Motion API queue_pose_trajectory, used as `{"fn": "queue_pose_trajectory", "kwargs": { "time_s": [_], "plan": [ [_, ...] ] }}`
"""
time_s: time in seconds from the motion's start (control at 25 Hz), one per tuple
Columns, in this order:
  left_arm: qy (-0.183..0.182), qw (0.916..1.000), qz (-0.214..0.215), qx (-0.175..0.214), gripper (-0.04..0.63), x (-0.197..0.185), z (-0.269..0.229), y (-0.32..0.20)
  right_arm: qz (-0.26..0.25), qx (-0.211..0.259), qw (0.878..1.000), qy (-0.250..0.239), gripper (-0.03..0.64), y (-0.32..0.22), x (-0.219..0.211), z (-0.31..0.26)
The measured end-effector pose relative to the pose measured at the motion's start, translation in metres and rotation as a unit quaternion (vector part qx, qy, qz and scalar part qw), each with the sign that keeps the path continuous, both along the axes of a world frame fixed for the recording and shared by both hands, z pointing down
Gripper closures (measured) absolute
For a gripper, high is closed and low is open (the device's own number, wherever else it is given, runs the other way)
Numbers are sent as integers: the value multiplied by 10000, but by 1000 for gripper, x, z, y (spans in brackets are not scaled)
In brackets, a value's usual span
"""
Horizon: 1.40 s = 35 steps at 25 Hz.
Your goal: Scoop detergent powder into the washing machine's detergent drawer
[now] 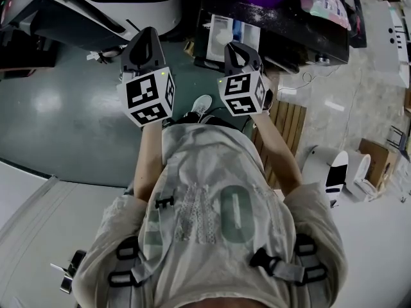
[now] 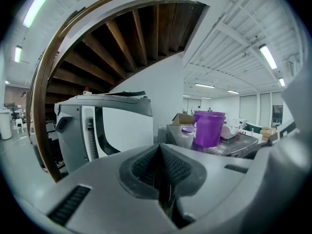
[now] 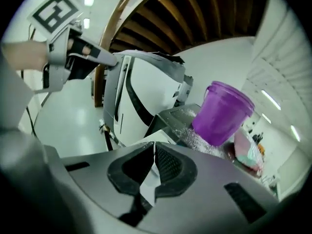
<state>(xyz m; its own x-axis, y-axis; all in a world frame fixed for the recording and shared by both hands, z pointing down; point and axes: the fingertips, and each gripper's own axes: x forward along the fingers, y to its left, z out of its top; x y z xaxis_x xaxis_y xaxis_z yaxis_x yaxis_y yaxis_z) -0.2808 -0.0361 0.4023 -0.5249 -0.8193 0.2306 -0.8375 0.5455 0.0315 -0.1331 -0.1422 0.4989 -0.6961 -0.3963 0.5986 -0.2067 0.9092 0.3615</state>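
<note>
The left gripper (image 2: 160,152) and right gripper (image 3: 154,152) are held side by side in the air short of the tabletop (image 1: 302,34), each with jaws pressed together on nothing. The purple bucket (image 3: 222,113) stands on that tabletop. Powder (image 3: 195,138) is scattered from its foot toward the near edge, beside a white machine (image 2: 117,126).

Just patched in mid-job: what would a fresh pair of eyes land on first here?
The purple bucket grabs the eye first. It stands on a dark top dusted with spilled powder, to the right of the white machine. Next come the left claw and right claw, both shut and empty, held side by side short of the bucket.
</note>
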Motion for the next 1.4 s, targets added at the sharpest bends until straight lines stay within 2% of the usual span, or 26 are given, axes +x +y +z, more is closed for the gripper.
{"fn": "queue_pose_trajectory", "kwargs": {
  "time_s": [0.12,0.24,0.36,0.6,0.92,1.2,1.4],
  "plan": [
    [25,10000,-3,-11,575,1,3,-1,-543,958,9926,515,606,3,-1,3],
    [31,10000,-7,-22,574,0,3,-2,-1194,1872,9699,1004,604,10,-5,6],
    [6,10000,9,-33,575,1,2,-5,-1618,2342,9489,1360,604,14,-6,14],
    [-84,10000,31,-25,575,2,-5,-7,-1755,2494,9404,1507,604,12,-1,16],
    [-68,10000,37,-24,575,6,-4,-6,-1624,2640,9400,1423,604,1,0,3],
    [-72,10000,66,4,575,10,-7,-6,-1846,2802,9299,1504,604,7,4,1],
    [-82,9999,113,-4,574,15,-8,-4,-1855,2871,9282,1467,604,9,8,-3]
  ]
}}
